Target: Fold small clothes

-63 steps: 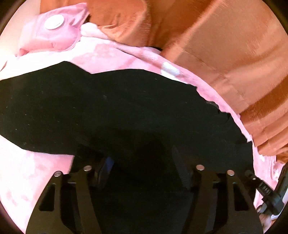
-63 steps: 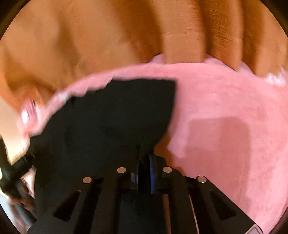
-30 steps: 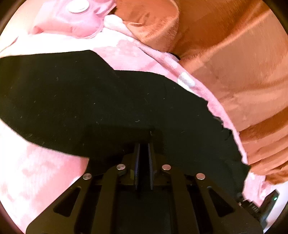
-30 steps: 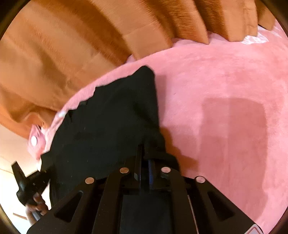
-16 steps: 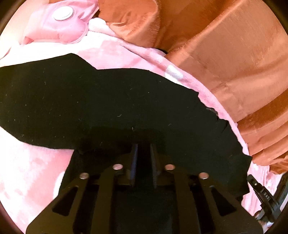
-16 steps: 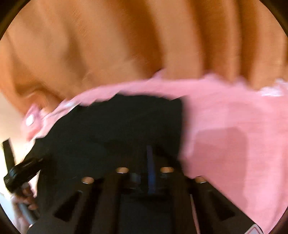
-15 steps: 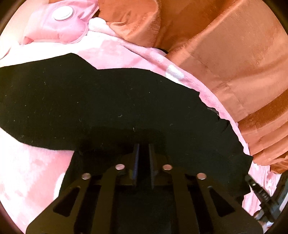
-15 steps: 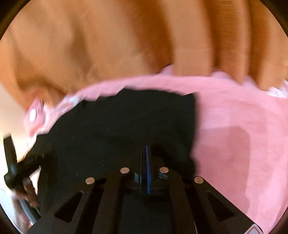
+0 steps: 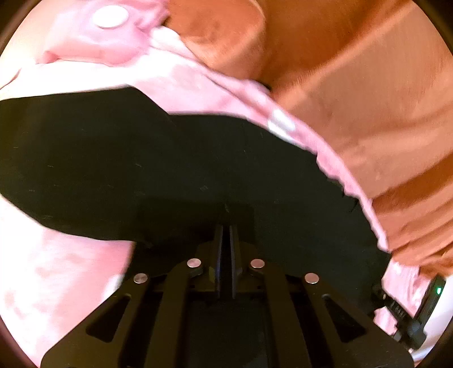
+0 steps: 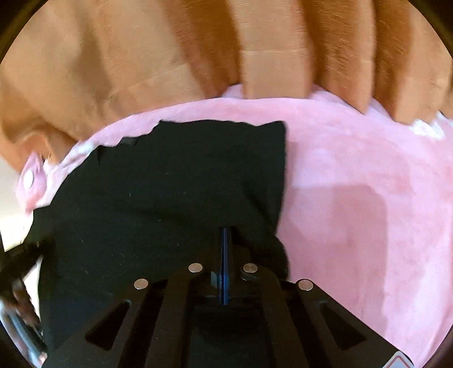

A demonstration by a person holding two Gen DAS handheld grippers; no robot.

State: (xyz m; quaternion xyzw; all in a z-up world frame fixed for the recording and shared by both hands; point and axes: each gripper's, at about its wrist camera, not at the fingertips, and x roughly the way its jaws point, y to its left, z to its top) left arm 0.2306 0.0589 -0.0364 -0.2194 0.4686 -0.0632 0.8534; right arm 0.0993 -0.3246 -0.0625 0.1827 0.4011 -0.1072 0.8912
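Observation:
A black garment (image 9: pixel 170 169) lies spread on a pink blanket (image 9: pixel 56 277). My left gripper (image 9: pixel 225 229) is shut on the garment's near edge, with the cloth pinched between its jaws. In the right wrist view the same black garment (image 10: pixel 170 184) lies on the pink blanket (image 10: pixel 354 184), and my right gripper (image 10: pixel 225 230) is shut on its near right edge, where the cloth bunches up beside the fingers. The right gripper's handle shows at the far right of the left wrist view (image 9: pixel 416 314).
An orange curtain (image 9: pixel 354 70) hangs along the far edge of the blanket and also shows in the right wrist view (image 10: pixel 198 42). A pink pouch with a white round cap (image 9: pixel 109 17) lies at the far left corner.
The left gripper was open 2 s ago and has since shut on the garment's edge. Both grippers have shifted with the cloth; the right view has swung and the garment's right edge has moved.

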